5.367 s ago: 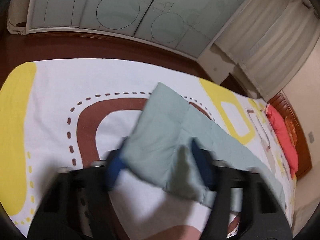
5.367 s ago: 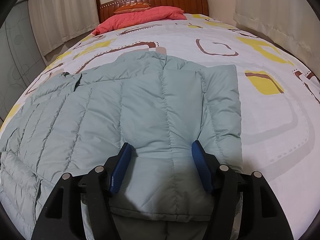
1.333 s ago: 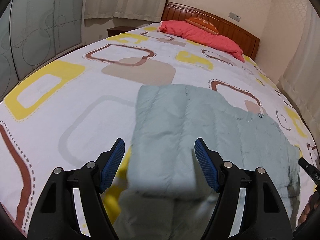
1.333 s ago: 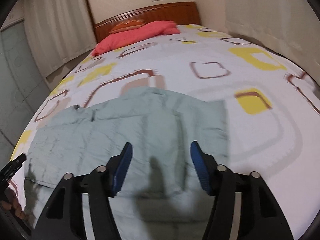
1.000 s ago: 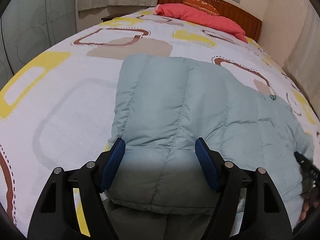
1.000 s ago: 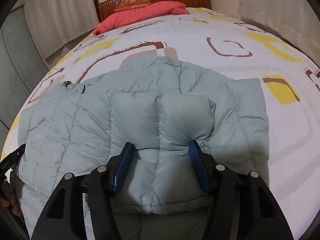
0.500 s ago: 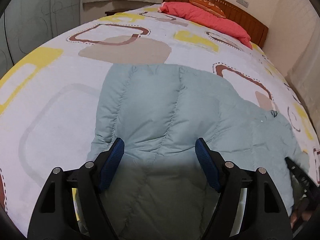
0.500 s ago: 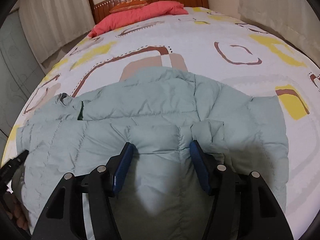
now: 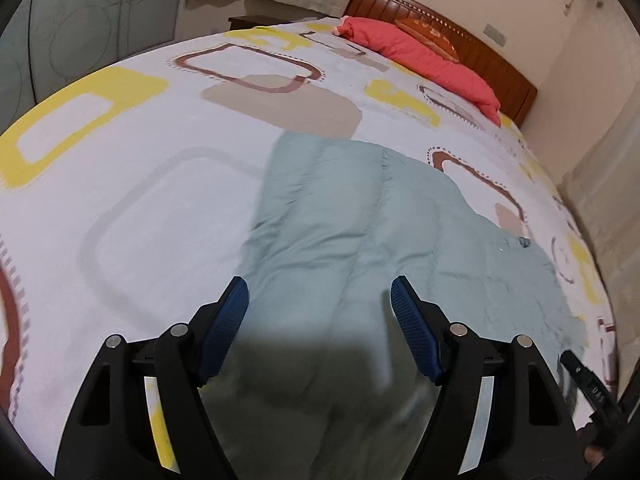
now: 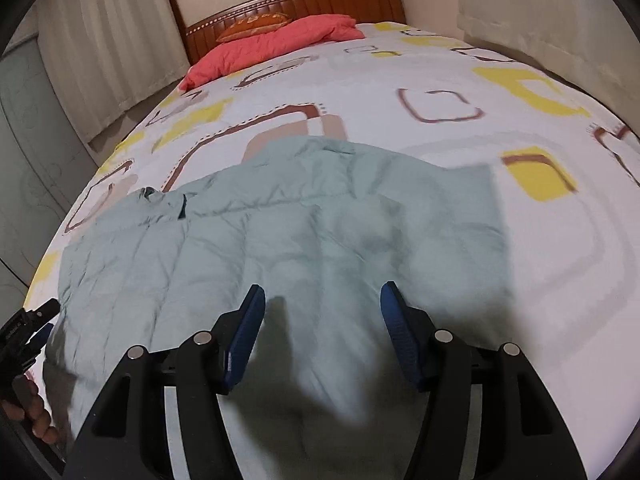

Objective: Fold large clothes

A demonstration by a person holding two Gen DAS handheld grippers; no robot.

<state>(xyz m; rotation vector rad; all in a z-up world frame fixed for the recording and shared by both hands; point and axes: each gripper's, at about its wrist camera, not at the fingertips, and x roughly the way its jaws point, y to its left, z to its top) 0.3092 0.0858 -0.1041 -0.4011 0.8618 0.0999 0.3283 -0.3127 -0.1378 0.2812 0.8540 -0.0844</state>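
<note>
**Ana:** Left wrist view showed the puffy green jacket lying flat on the bed. It sat right under and ahead of the left gripper. Its long side ran across the bed, from the left gripper over to the right one.

**Ben:** Was the left gripper holding it?

**Ana:** No. Its blue pads stood wide apart above the cloth and squeezed nothing. The right gripper was the same, open and empty, over the other end of the jacket.

**Ben:** So which one was nearer?

**Ana:** Each was near its own end. The left one was over the smooth square edge. The right one was over the end by the wide flap. The collar lay further off, toward the left side of that view.

**Ben:** Anything in the way?

**Ana:** Not really. The red quilt and the orange pillow were far off by the wooden headboard. I think both grippers would need to drop down onto the near edge to grab it.
</note>
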